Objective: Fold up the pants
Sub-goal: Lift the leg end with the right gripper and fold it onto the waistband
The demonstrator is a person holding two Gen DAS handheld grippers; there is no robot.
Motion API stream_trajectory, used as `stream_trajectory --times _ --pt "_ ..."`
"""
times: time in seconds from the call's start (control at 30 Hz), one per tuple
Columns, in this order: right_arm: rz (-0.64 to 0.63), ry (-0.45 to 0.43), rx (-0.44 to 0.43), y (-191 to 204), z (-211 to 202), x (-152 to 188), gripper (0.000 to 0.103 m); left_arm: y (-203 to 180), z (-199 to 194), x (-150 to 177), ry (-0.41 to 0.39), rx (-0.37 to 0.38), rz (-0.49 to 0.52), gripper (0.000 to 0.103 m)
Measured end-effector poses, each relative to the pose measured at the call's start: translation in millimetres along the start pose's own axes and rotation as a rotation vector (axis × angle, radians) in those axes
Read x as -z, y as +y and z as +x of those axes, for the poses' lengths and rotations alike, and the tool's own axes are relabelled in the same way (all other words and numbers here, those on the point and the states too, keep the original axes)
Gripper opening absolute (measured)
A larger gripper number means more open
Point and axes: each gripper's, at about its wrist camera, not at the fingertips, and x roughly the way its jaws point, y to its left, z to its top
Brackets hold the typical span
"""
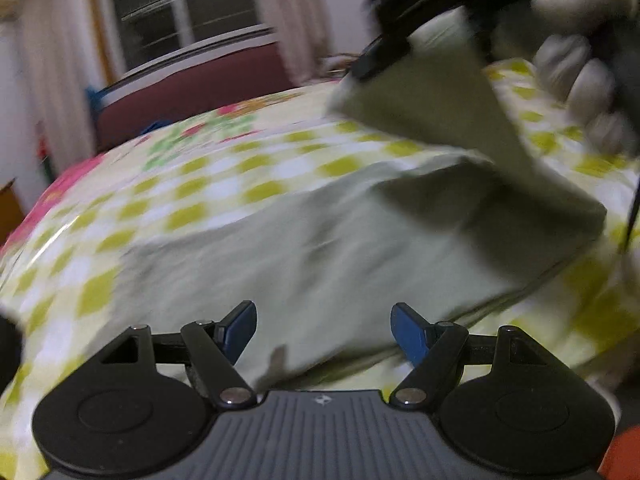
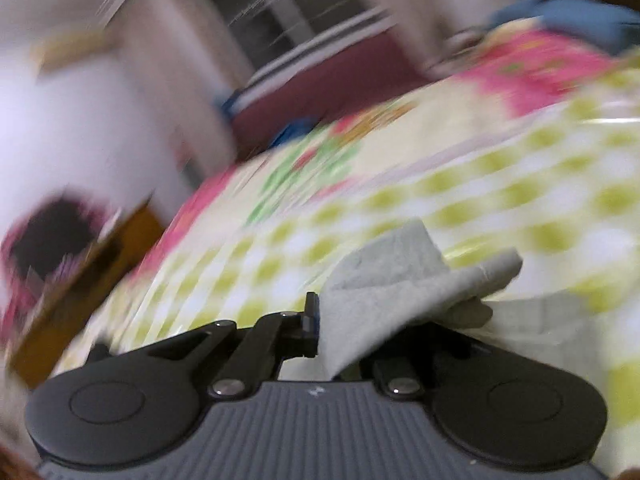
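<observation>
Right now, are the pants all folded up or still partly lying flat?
Partly folded: the right gripper lifts one end of the pants above the bedsheet, while the rest lies flat.

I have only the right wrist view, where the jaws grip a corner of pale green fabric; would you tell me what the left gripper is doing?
Observer: The left gripper is open, with nothing between its jaws.
Operator: Thank you. Where is the rest of the garment?
Observer: The pale green fabric pants lie spread on the green-and-white checked bedcover, just ahead of the left gripper.
Operator: And how does my held corner look from there?
Observer: The right gripper holds it raised above the bed, and the fabric slopes down from it to the flat part.
</observation>
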Motion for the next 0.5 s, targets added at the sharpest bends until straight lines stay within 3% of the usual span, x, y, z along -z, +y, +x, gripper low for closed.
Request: stream_trajectory --times 0.1,0.17,0.5 --pt "-0.191 0.059 0.021 65 50 30 0.003 33 -14 22 -0.013 -0.042 -0.092 0.088" --pt "-0.242 0.108 0.021 91 72 46 0.003 47 -17 33 -0.020 -0.067 -0.128 0.088" --pt "-0.574 0.149 0.126 155 95 100 0.004 82 -25 55 -0.059 -0.026 -0.231 0.088"
